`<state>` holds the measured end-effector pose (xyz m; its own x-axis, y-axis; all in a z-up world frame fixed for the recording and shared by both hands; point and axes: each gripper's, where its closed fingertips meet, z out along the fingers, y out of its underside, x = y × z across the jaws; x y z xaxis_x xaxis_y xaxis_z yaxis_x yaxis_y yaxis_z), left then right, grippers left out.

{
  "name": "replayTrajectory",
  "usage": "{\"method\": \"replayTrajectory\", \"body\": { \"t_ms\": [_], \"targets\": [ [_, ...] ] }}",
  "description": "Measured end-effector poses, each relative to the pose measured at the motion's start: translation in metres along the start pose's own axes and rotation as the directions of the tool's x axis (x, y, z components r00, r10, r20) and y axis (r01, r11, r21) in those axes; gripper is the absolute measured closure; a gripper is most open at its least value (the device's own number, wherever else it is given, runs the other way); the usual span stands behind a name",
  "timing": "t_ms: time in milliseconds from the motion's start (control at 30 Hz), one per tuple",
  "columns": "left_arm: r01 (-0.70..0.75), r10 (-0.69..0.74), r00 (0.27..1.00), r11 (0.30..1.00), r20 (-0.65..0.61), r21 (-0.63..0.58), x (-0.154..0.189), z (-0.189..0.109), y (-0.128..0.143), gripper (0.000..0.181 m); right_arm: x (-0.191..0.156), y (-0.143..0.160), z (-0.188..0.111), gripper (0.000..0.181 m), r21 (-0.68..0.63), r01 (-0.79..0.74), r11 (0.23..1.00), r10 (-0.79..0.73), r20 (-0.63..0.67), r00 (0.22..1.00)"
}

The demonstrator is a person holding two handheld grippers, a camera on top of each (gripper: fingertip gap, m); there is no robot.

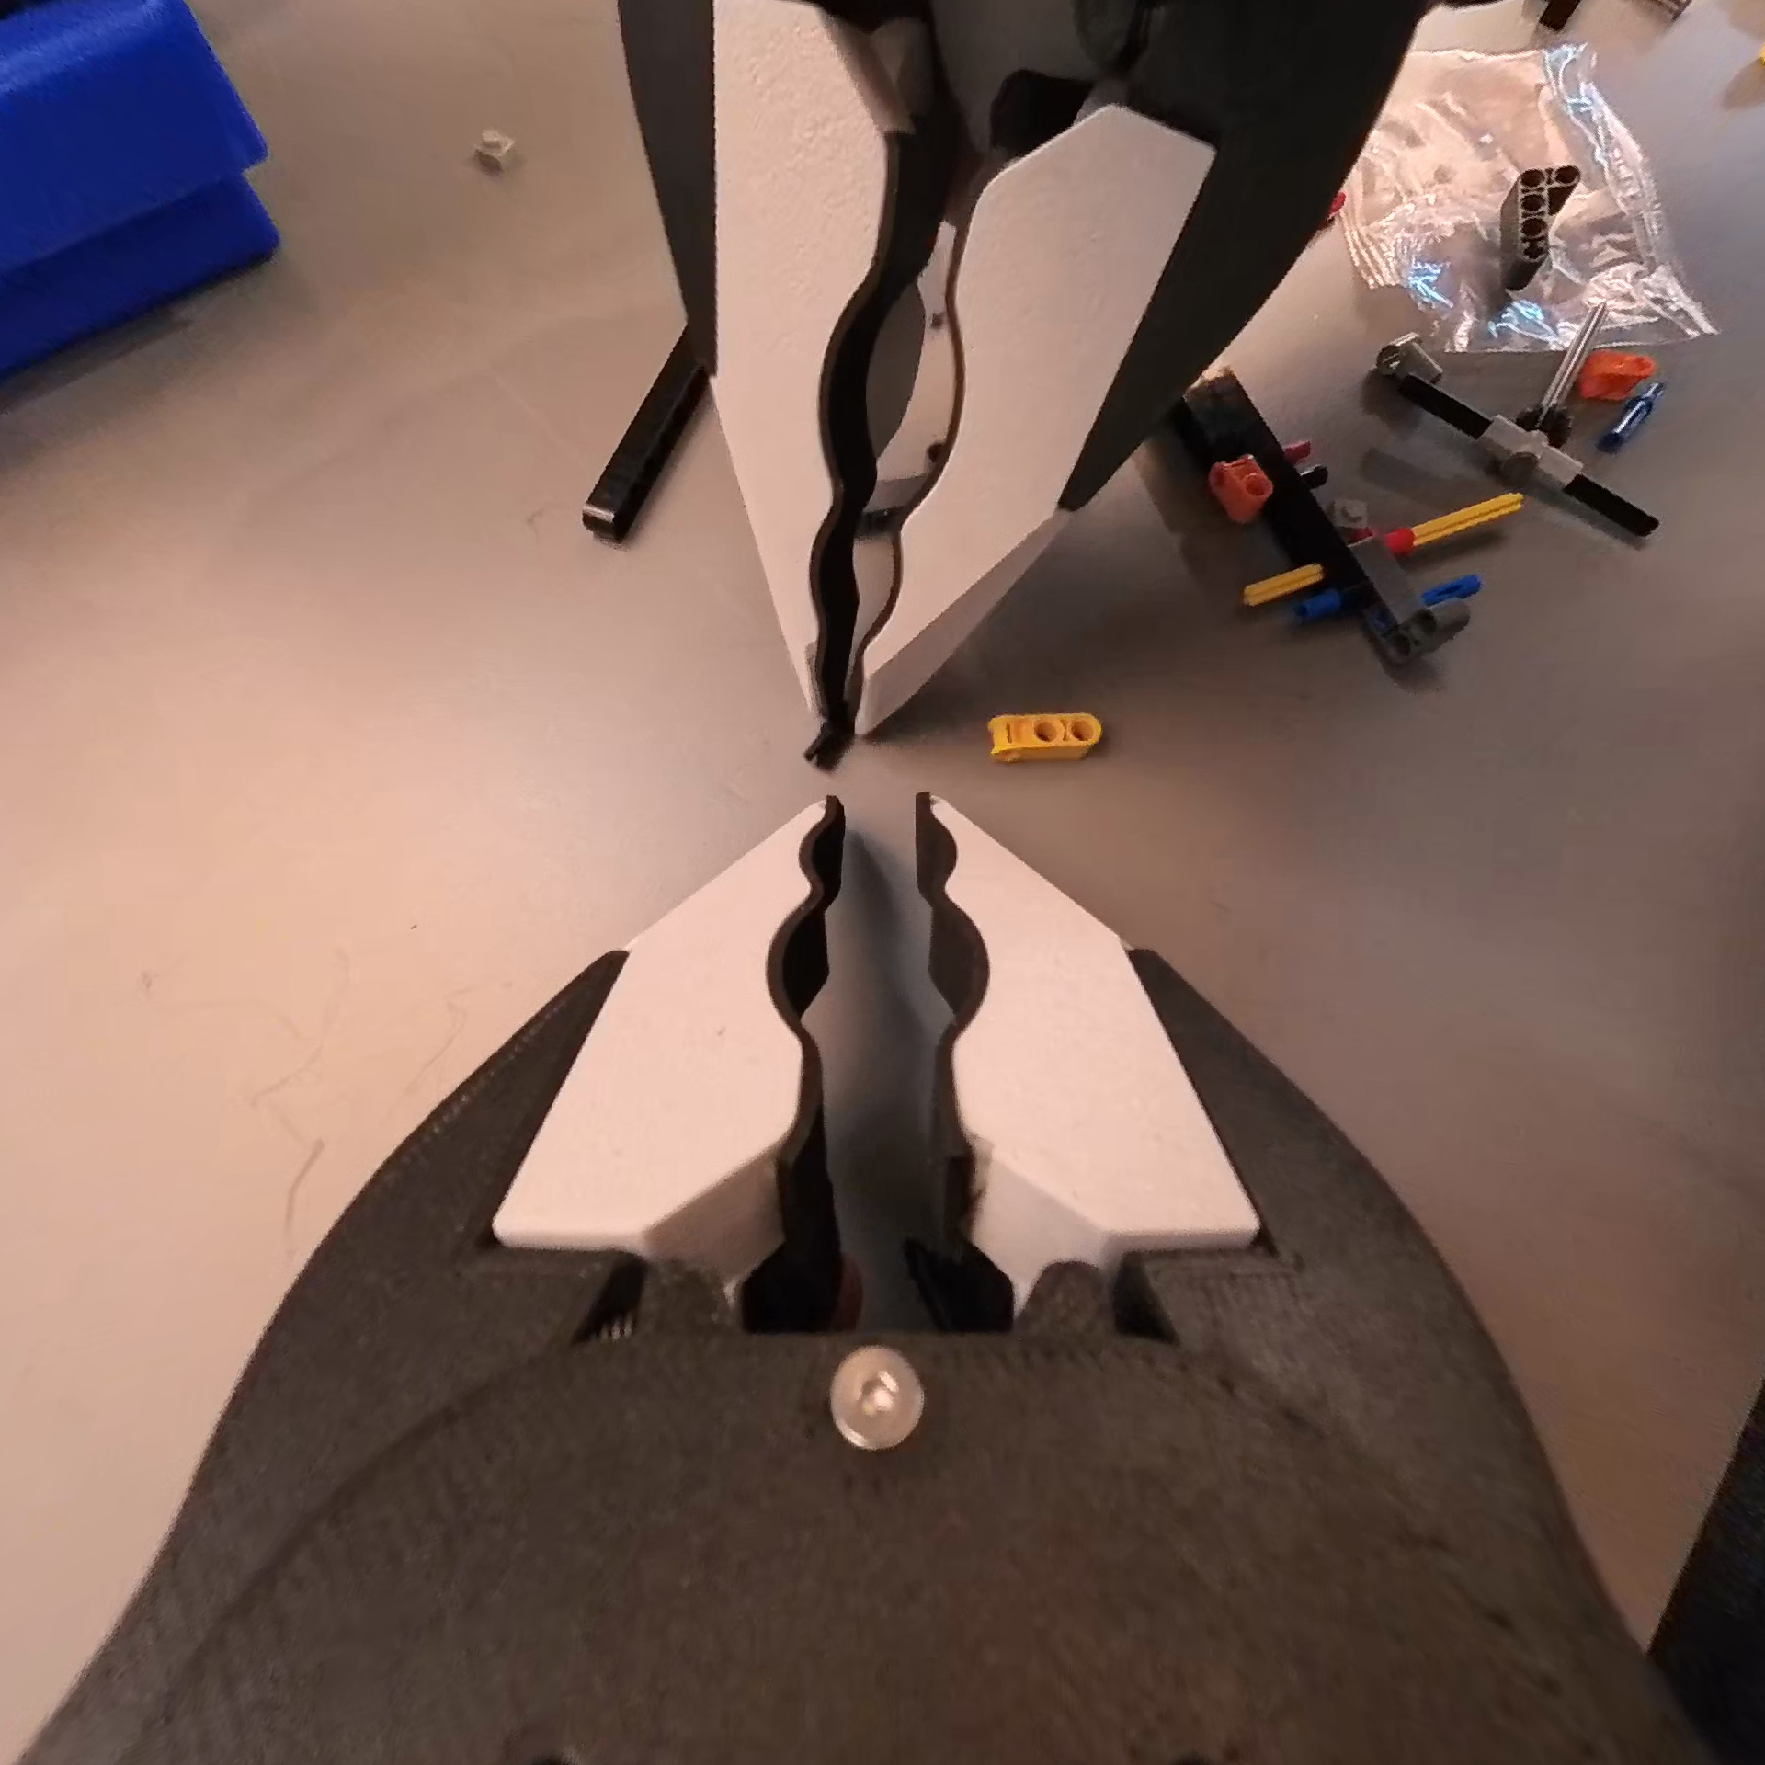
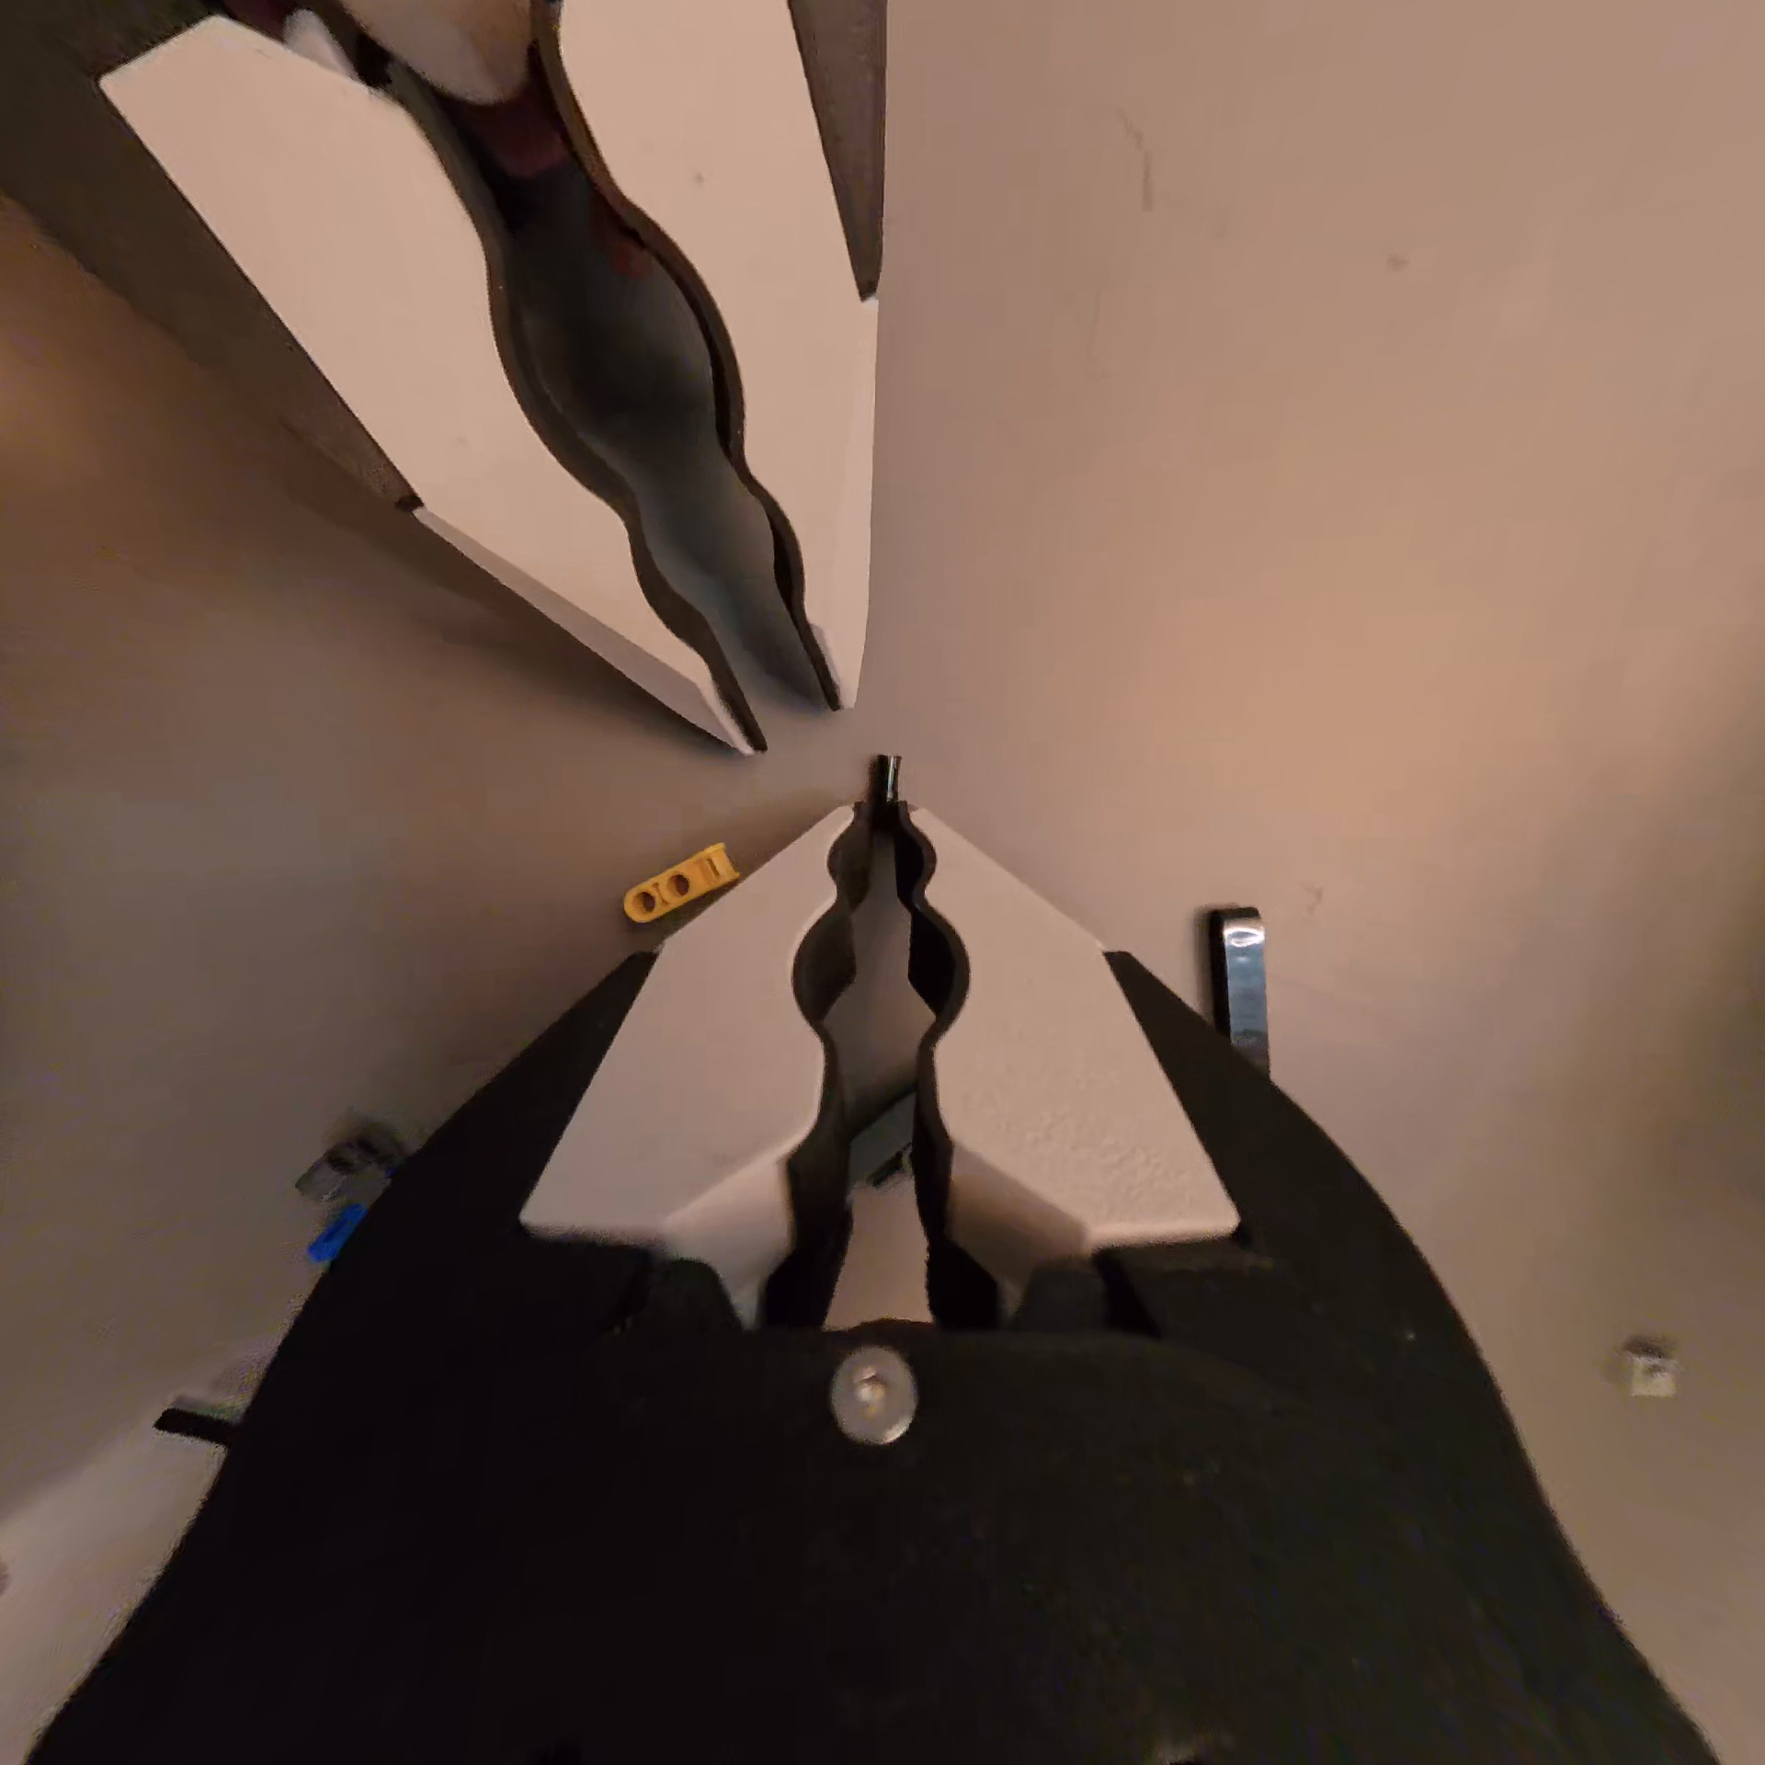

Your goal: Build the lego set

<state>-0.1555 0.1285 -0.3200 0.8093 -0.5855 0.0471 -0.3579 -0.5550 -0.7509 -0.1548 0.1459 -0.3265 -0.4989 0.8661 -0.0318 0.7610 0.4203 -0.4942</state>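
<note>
My right gripper [image 2: 883, 812] is shut on a small black pin [image 2: 886, 776], whose end sticks out past the fingertips just above the grey table. In the left wrist view the right gripper [image 1: 839, 731] comes down from the top with the pin [image 1: 823, 751] at its tips. My left gripper [image 1: 881, 800] is open by a narrow gap and empty, its tips just short of the pin; in the right wrist view it [image 2: 793, 723] points in from the upper left. A yellow three-hole beam [image 1: 1046, 737] lies flat beside the tips and also shows in the right wrist view [image 2: 680, 883].
A partly built black beam assembly [image 1: 1337, 535] with yellow axles and red and blue pins lies at right. A black axle with a grey connector [image 1: 1528, 454] and a clear plastic bag [image 1: 1528, 191] lie behind it. A loose black beam [image 1: 649, 444], a small grey piece [image 1: 495, 150] and a blue object [image 1: 105, 172] are at left. Left and right tips are no more than a few centimetres apart. The blue object [image 1: 105, 172] is about 20 centimetres from both grippers' fingertips.
</note>
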Motion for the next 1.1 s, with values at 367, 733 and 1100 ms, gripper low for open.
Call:
{"method": "replayTrajectory", "body": {
  "t_ms": [367, 733, 1100],
  "targets": [
    [-0.149, 0.147, 0.988, 0.986, 0.042, 0.069, -0.001, 0.0, -0.02, 0.161, -0.016, -0.01, -0.029, 0.18, 0.065, -0.007, 0.998, 0.001, 0.095, 0.995],
    [-0.399, 0.385, 0.911, 0.914, 0.147, 0.075, 0.008, -0.004, -0.037, 0.175, -0.02, -0.009, -0.039, 0.18, 0.057, -0.025, 0.998, 0.017, 0.147, 0.989],
    [-0.399, 0.377, 0.909, 0.91, 0.179, 0.11, 0.008, -0.006, -0.043, 0.179, -0.015, -0.012, -0.046, 0.179, 0.103, -0.113, 0.988, 0.095, 0.167, 0.981]
  ]
}}
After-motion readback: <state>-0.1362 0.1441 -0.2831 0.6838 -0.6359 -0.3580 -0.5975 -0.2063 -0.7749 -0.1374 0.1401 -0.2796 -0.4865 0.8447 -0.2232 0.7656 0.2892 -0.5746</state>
